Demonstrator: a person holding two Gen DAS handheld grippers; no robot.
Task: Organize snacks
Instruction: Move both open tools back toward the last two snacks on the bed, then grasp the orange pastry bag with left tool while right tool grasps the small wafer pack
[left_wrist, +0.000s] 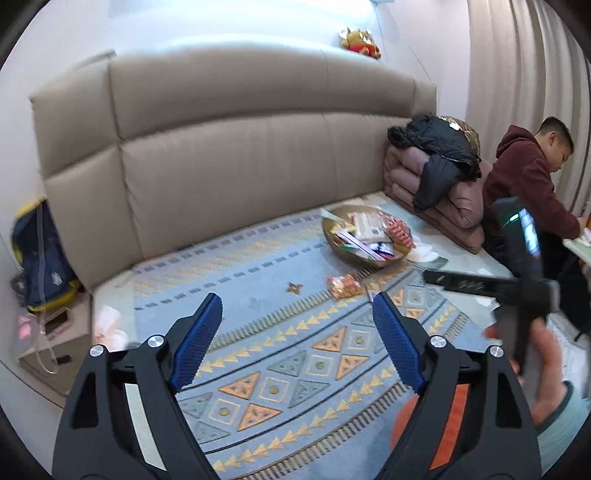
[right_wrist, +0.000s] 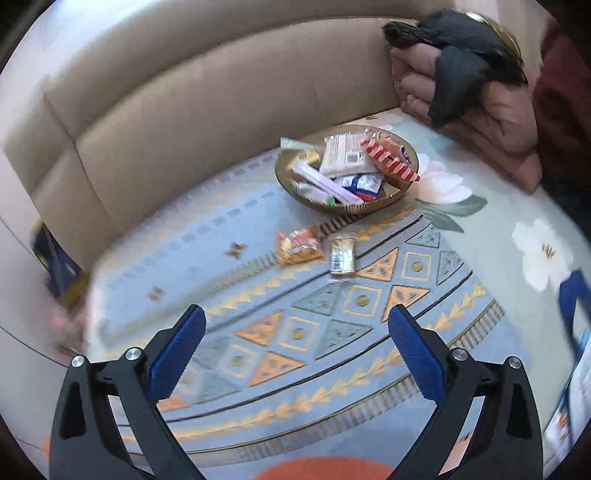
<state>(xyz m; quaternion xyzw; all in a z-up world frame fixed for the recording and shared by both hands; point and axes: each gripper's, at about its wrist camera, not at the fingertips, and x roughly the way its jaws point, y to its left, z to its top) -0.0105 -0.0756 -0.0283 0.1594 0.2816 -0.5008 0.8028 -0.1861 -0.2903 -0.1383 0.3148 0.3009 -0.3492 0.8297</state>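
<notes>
Snacks fill a round gold bowl (right_wrist: 400, 192) on the patterned blanket (right_wrist: 258, 280) of the bed; an orange snack packet (right_wrist: 297, 245) and a small gold packet (right_wrist: 342, 256) lie side by side just in front of it. Both sit well beyond the right gripper (right_wrist: 297, 328), whose blue fingers (right_wrist: 177, 350) gape wide with nothing between them. The left gripper (left_wrist: 297, 314) likewise stands spread and unladen.

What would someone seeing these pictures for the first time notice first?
Probably the round gold bowl heaped with snack packets, on the patterned blue cover near the tan padded headboard. Two packets lie loose in front of it: an orange one and a small gold one. Both grippers, left and right, hang open and empty.
</notes>
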